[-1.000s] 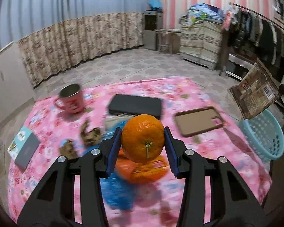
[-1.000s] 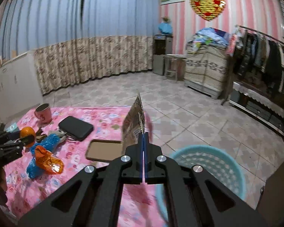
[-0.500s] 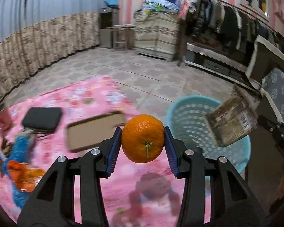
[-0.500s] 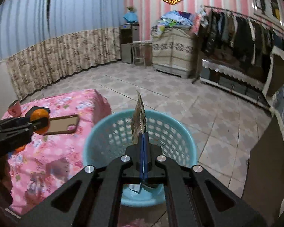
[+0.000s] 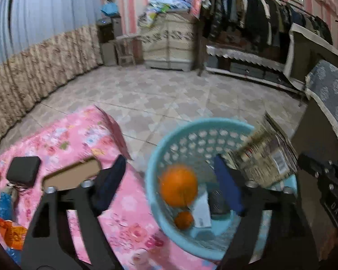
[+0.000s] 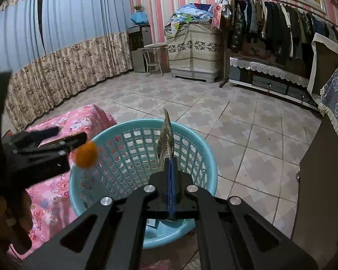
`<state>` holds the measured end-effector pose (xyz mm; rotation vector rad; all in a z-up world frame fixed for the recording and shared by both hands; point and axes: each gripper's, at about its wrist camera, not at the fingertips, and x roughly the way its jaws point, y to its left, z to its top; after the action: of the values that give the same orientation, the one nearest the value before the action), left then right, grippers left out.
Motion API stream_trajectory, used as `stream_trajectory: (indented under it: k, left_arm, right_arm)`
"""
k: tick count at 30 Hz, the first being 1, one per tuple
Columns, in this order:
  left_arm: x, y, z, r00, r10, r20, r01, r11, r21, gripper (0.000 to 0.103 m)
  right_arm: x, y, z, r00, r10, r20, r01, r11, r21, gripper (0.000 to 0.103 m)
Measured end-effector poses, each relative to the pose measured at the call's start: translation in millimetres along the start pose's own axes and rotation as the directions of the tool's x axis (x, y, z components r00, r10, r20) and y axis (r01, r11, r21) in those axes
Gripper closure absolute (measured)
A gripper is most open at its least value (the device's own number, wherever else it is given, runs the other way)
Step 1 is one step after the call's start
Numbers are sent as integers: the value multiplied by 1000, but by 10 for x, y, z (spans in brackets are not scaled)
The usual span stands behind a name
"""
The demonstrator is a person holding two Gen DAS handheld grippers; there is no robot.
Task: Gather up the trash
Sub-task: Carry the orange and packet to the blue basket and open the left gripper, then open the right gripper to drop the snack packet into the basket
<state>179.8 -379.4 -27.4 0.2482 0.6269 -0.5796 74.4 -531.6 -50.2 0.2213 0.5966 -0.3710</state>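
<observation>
Left wrist view takes in the tiled floor (image 5: 160, 94) first, then the bench under its pink flowered cloth (image 5: 83, 135) at lower left, and the round light-blue basket (image 5: 160, 157) standing on the floor just beside the bench's corner. Over that basket hang the left tongs (image 5: 169, 186), whose jaws have just been opening: the two dark blue pads stand wide apart and press on nothing. Between them, blurred and touching neither pad, an orange (image 5: 178, 187) sits in mid-air above the basket's hollow. Below it, on the basket floor, lie a smaller orange (image 5: 183, 219), a pale flat packet (image 5: 201, 211) and a dark object too blurred to name. At the basket's right rim a printed brown wrapper (image 5: 263, 157) stands above the opening, held by the right tongs, of which only the black body shows at the right edge. On the bench rest a black pouch (image 5: 23, 173) and a tan phone case (image 5: 72, 175), near each other but apart; orange and blue wrappers (image 5: 10, 231) lie at the far left edge.

From the right wrist view, the right tongs (image 6: 170, 168) are closed tight on the lower edge of the wrapper (image 6: 166, 139), which stands upright and edge-on above the basket (image 6: 205, 157). At left the left tongs (image 6: 67, 138) reach in over the bench edge (image 6: 56, 193), and the orange (image 6: 86, 155) appears just below their tips, over the basket's left rim, blurred.
</observation>
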Motion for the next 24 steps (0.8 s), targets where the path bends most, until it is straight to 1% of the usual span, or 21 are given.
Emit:
stream_trajectory:
  k: [2, 5, 6, 12, 17, 19, 22, 23, 24]
  left_arm:
    - [-62, 93, 16, 1000, 19, 6, -19, 1000, -12, 19]
    - [-191, 269, 18, 997, 68, 24, -66, 997, -44, 10]
    - [-247, 341, 8, 996, 78, 31, -76, 995, -57, 9]
    - [-550, 675, -39, 988, 138, 64, -131, 986, -100, 6]
    - [-800, 878, -87, 982, 166, 85, -155, 981, -120, 6]
    - [-921, 946, -124, 976, 190, 102, -178, 977, -115, 6]
    - [-1148, 1137, -226, 960, 250, 125, -238, 965, -107, 6]
    - [-1206, 1213, -255, 957, 261, 124, -248, 962, -111, 6]
    - [-1281, 1325, -305, 955, 273, 120, -259, 958, -119, 6]
  right_arm:
    - [8, 7, -9, 1000, 2, 0, -2, 1000, 0, 102]
    - [44, 50, -47, 1000, 10, -4, -10, 1000, -5, 102]
    - [53, 85, -49, 1000, 12, -5, -12, 1000, -7, 102]
    - [172, 215, -60, 999, 29, -25, -30, 999, -24, 102]
    - [266, 327, 60, 999, 24, -34, -26, 999, -46, 102]
    - [294, 356, 112, 999, 6, -36, -8, 999, -51, 101]
    - [374, 399, 142, 998, -22, -66, 18, 998, -61, 101]
    - [393, 407, 133, 997, -29, -76, 24, 998, -62, 97]
    - [416, 417, 122, 996, -36, -85, 31, 998, -62, 76]
